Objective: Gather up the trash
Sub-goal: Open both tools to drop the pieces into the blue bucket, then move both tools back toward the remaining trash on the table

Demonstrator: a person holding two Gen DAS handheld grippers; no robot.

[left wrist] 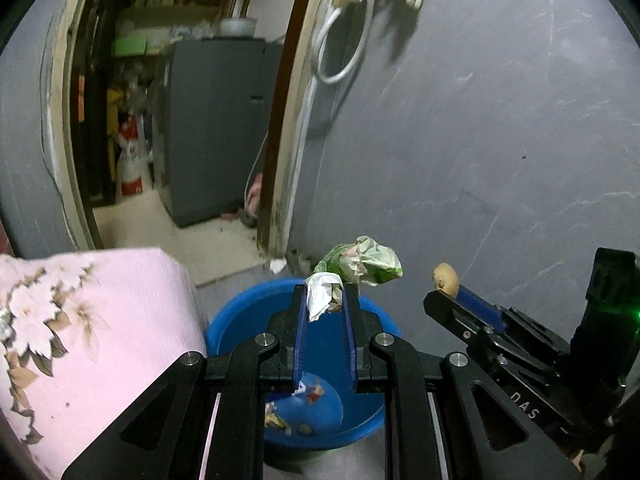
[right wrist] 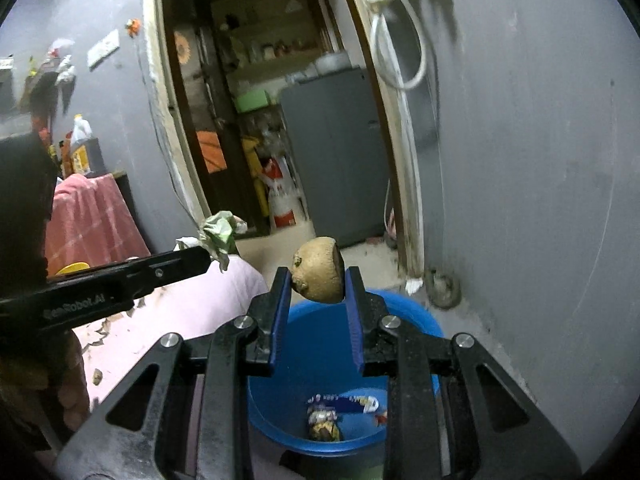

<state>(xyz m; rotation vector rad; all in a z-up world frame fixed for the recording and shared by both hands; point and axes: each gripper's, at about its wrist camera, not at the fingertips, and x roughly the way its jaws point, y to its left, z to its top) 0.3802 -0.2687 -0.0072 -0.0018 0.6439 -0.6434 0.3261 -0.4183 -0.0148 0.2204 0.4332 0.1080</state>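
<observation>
Both grippers loaded above the blue tub [right wrist: 400, 316]

Left gripper [left wrist: 325, 294] pinches crumpled wrappers [left wrist: 360, 262], right gripper [right wrist: 318, 280] clamps a potato [right wrist: 319, 270]; released now, light wrappers near the tub's far rim may drift outside.

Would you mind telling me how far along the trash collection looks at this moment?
Done: some wrappers already lie at the bottom of the blue tub. In hand: the left gripper is shut on crumpled plastic and paper, and the right gripper is shut on a potato, both above the tub. Left: releasing both into it. Whether more trash remains elsewhere is not visible.
</observation>
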